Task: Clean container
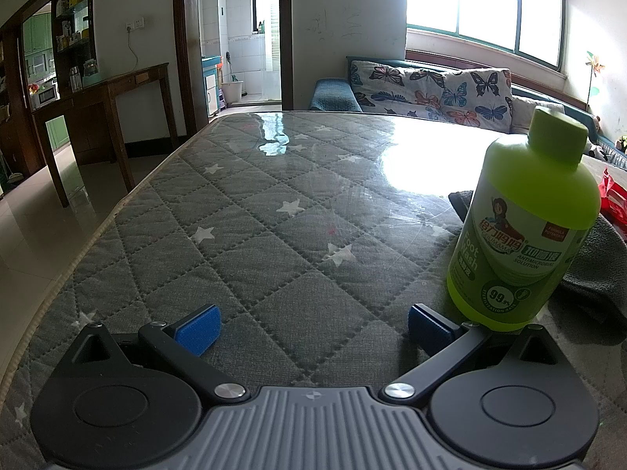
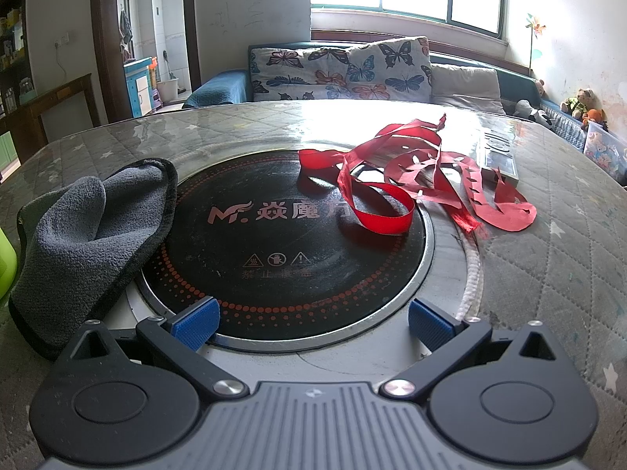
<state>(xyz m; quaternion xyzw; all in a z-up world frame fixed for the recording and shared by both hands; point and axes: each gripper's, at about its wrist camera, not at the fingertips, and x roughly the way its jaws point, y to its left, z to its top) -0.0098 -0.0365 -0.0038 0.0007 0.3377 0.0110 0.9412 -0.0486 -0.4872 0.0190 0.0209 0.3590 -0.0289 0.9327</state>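
Observation:
A lime-green capped bottle (image 1: 525, 219) labelled "Foot Wash" stands upright on the table, just right of my left gripper (image 1: 311, 329), which is open and holds nothing. A grey cloth (image 2: 94, 243) lies crumpled to the left of the round black cooktop (image 2: 282, 243) set into the table. The cloth (image 1: 591, 270) also shows behind the bottle. My right gripper (image 2: 311, 323) is open over the cooktop's near rim, with nothing between its fingers. A sliver of the green bottle (image 2: 6, 262) shows at the far left edge.
Red ribbons and cut paper strips (image 2: 415, 184) lie across the cooktop's far right side, with a flat remote-like panel (image 2: 497, 152) beyond. The quilted, star-patterned table top (image 1: 243, 211) is glass-covered. A butterfly-print sofa (image 2: 337, 70) and a wooden side table (image 1: 113, 98) stand beyond.

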